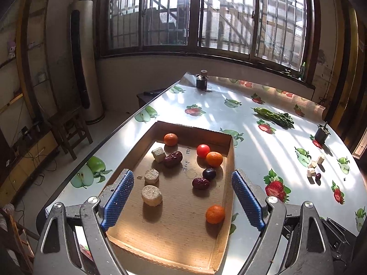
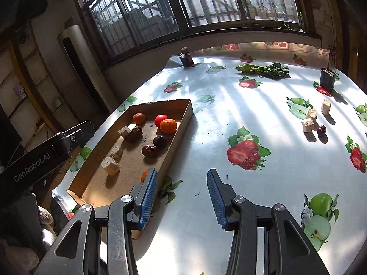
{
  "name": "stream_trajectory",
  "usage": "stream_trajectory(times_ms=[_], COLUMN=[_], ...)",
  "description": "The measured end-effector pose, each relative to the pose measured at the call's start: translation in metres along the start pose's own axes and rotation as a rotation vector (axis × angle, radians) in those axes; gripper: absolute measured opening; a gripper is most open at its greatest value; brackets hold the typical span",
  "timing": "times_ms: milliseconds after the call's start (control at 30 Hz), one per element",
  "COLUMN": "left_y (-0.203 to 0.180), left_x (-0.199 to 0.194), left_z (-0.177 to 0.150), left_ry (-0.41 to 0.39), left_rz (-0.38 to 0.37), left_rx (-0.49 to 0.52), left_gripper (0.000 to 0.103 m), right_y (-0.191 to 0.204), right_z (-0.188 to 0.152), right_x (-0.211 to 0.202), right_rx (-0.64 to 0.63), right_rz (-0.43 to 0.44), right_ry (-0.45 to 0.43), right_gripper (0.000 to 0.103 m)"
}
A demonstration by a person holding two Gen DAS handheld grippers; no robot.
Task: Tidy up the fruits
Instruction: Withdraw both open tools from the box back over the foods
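Hand-held gripper (image 1: pixel 182 197) above round orange tangerines (image 1: pixel 215 213)

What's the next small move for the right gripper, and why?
Probably move the right gripper, open and empty above bare tablecloth, toward the dark date lying by three pale chunks at the table's far right. It's the only loose fruit outside the cardboard tray; the left gripper hangs open over the tray.

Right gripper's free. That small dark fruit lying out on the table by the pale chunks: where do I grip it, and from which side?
Take the small dark fruit across its round middle, coming down from above. A pale chunk sits close on one side, so set the right gripper fingers along that gap.
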State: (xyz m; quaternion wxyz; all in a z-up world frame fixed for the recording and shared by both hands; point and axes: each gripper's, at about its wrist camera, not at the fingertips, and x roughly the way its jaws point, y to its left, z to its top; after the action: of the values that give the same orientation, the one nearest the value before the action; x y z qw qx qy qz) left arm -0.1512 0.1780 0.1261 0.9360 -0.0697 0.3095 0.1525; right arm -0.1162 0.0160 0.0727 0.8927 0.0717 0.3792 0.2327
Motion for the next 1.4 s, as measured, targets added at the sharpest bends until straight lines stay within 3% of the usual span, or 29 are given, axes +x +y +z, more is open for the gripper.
stream_trajectory(times_ms=[767,1033,1167,1400], left_y=[-0.012,-0.019,-0.028,-0.067], left_x=[0.010,0.017,0.019,0.034], left_z=[-0.010,-0.010,-0.010,-0.018], left_ry=[0.038,0.072,0.083,0.148], left_rz=[-0.019,-0.031,-0.050,-0.124], left_rx=[0.030,0.045,0.055,0.111], left_gripper=[0.087,0.087,0.087,0.087], right_y=[-0.006,-0.038,-0.082,-0.190], right_z=[-0.007,-0.001,0.008,0.008], right_x=[0.011,0.005,-0.020,-0.063], right_rx=[0.014,0.064,0.097,0.185], right_rz=[-0.020,-0.057,-0.144,-0.397], right_ry=[0.028,0.018,-0.027,-0.022], right_gripper=[0.049,0.048,0.048,0.050])
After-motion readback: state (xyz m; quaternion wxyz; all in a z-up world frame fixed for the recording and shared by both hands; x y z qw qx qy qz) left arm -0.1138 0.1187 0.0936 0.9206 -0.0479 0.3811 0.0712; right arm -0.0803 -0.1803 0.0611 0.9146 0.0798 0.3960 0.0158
